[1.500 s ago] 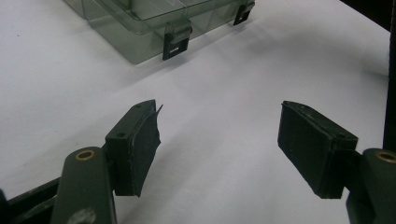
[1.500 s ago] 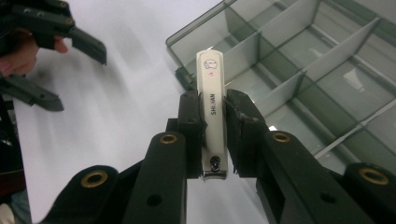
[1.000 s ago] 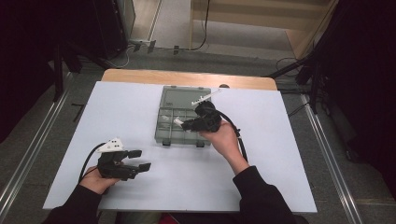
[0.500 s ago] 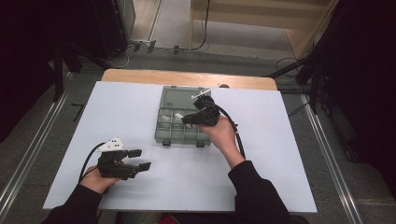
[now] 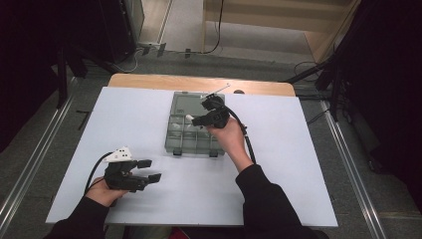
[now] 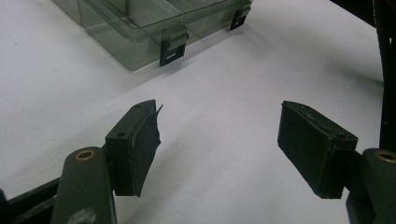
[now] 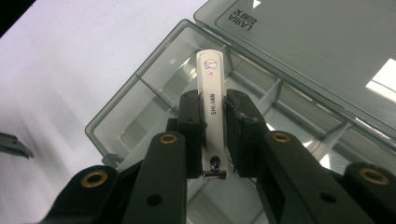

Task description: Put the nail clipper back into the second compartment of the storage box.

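Observation:
A slim white-and-silver nail clipper [image 7: 212,79] with printed lettering is pinched between the pads of my right gripper [image 7: 214,126], which is shut on it. That gripper [image 5: 196,119] hovers over the open smoky-clear compartment box [image 5: 171,147], with the clipper [image 5: 190,117] pointing toward its left compartments. In the right gripper view the clipper's tip lies above a corner compartment of the box [image 7: 135,81]. My left gripper [image 5: 152,170] rests on the white table at the near left. Its jaws are open with nothing between them [image 6: 219,144].
The box's lid [image 5: 191,102] lies folded back toward the table's far side. Two latches [image 6: 173,44] hang on the box's near wall. The white sheet [image 5: 298,164] covers the table; a wooden strip [image 5: 149,82] runs along the far edge. Cables trail from both grippers.
My right gripper has moved slightly left and farther over the box, still holding the clipper. The left gripper has stayed in place.

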The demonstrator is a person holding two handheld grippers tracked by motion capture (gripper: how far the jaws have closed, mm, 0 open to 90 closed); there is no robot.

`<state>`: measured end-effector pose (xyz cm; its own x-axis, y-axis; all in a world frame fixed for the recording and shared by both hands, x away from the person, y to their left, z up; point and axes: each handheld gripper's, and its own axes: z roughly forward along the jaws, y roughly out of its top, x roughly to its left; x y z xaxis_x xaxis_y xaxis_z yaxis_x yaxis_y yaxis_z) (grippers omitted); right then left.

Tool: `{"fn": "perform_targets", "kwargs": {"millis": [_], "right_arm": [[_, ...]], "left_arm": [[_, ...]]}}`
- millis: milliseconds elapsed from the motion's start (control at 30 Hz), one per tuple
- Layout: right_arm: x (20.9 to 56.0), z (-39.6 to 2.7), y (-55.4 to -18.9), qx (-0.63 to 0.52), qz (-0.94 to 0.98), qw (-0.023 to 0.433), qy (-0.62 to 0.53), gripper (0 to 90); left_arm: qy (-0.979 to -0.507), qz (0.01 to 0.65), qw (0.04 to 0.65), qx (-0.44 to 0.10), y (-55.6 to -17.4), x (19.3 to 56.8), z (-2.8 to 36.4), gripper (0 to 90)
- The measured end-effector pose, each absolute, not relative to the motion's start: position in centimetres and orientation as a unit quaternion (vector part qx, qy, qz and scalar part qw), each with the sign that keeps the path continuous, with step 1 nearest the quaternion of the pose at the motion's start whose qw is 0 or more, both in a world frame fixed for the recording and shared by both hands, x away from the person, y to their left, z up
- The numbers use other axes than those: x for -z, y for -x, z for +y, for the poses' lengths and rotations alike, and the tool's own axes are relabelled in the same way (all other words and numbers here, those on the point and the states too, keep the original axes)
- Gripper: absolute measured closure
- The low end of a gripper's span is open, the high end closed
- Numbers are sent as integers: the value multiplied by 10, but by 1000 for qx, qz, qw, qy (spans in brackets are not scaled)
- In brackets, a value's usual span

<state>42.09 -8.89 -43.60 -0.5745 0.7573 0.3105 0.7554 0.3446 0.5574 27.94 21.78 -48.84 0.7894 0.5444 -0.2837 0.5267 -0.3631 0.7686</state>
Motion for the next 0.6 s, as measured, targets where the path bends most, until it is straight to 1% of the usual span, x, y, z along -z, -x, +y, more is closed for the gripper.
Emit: {"fn": "perform_targets", "kwargs": {"millis": [333,467,600], "right_arm": [[443,-82,-431,-332,810,2,-484,783],[448,-77,-432,-333,807,14,-487,783],[453,-69,-432,-329,806,14,-492,783]], "left_arm": [[-826,319,464,-10,-280,487,217,289],[-822,324,469,-17,-280,486,217,290],[-822,324,468,-18,-279,486,217,290]]}}
